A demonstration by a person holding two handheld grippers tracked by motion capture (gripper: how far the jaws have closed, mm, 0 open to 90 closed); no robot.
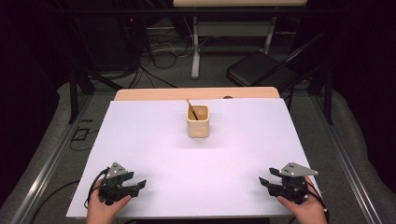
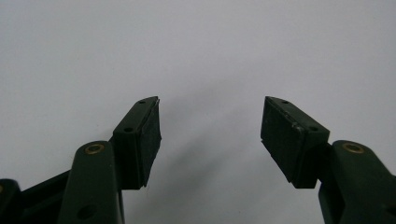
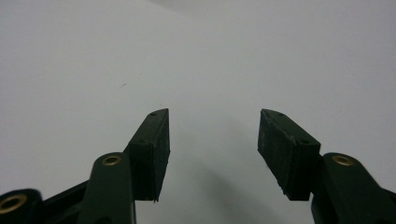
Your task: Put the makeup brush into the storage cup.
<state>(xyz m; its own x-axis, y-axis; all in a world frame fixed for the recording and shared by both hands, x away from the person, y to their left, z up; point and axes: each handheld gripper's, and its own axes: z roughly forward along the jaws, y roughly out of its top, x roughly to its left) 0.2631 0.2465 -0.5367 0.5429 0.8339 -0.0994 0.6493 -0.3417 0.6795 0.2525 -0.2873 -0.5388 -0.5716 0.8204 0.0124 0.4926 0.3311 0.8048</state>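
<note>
A cream square cup [image 1: 198, 122] stands upright at the middle far part of the white table sheet [image 1: 154, 140], with a thin brown stick [image 1: 191, 108] leaning inside it. My left gripper [image 1: 140, 185] rests at the near left corner, held by a hand, its jaws apart. In the left gripper view that gripper [image 2: 211, 121] is open over bare white surface, nothing between the pads [image 2: 152, 140]. My right gripper [image 1: 263, 181] sits at the near right corner in the other hand. In its own view it [image 3: 214, 135] stands open too, empty.
A wooden table edge [image 1: 154, 94] shows beyond the white sheet. Behind it stand a black folding chair [image 1: 261, 70], a white desk leg [image 1: 195, 51] and loose cables on the floor. Metal rails [image 1: 46, 163] run along both sides of the table.
</note>
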